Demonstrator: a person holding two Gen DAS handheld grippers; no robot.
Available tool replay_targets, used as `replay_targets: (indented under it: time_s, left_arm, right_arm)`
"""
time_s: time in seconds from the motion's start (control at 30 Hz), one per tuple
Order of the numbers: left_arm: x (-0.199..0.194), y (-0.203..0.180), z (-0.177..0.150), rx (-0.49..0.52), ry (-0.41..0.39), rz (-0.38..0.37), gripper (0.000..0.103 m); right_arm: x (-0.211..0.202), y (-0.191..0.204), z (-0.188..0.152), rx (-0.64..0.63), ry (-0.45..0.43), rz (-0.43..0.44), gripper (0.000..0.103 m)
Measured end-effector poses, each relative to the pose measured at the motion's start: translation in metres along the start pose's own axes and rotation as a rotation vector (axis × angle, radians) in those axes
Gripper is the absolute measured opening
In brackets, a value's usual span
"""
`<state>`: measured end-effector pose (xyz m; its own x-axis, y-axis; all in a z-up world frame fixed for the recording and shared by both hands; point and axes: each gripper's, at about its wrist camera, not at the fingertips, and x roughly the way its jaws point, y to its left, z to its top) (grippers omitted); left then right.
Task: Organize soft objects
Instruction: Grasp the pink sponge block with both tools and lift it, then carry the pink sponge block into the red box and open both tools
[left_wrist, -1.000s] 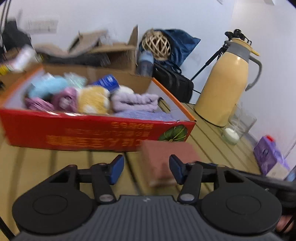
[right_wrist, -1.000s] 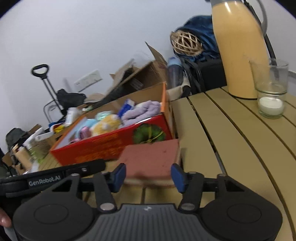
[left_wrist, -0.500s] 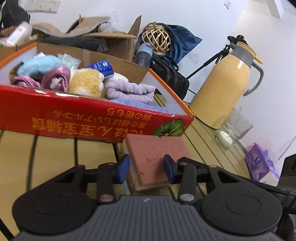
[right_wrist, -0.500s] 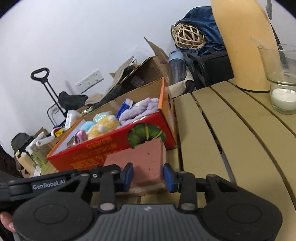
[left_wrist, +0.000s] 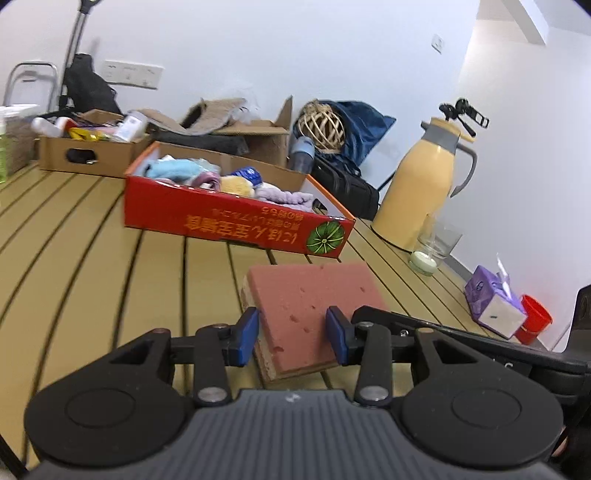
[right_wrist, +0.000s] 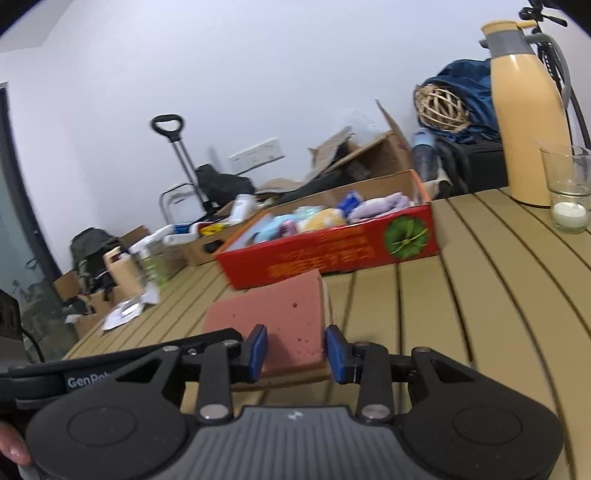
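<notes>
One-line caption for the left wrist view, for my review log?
Left gripper shut on a pink sponge above the slatted table, red box of soft things beyond.

Bare slatted table (left_wrist: 92, 240) left of the pink sponge (left_wrist: 310, 306) gives open passage toward the far side. Straight ahead the red box (left_wrist: 236, 221) blocks the way, just beyond the sponge. Right side crowded: yellow thermos (left_wrist: 417, 195), candle glass (left_wrist: 432, 247), purple tissue pack (left_wrist: 491, 302) and red cup (left_wrist: 535, 321), slatted lane between them and box.
</notes>
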<state>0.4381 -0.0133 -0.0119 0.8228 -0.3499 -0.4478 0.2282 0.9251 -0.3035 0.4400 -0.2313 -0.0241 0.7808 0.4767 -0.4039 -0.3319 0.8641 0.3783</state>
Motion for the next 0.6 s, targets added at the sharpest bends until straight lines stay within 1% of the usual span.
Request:
replay_targets:
  time_s: [0.13,0.3,0.47,0.6]
  left_arm:
    - [-0.034,-0.01,-0.002,0.033,-0.041,0.016,0.04]
    - [-0.07,-0.026,-0.005,0.058,-0.095,-0.012,0.04]
    - [-0.092,-0.039,-0.011,0.075,-0.123,-0.033,0.04]
    - [-0.102,-0.043,-0.013,0.084,-0.147,-0.049,0.04]
  right_arm:
    - [-0.028,0.022,-0.005,-0.015,-0.028,0.011,0.034]
    - [-0.069,0.041,-0.009,-0.034,-0.087,0.008,0.034]
    - [-0.101,0.05,-0.015,-0.033,-0.127,0.003,0.034]
    - [-0.111,0.055,-0.015,-0.051,-0.147,-0.003,0.034]
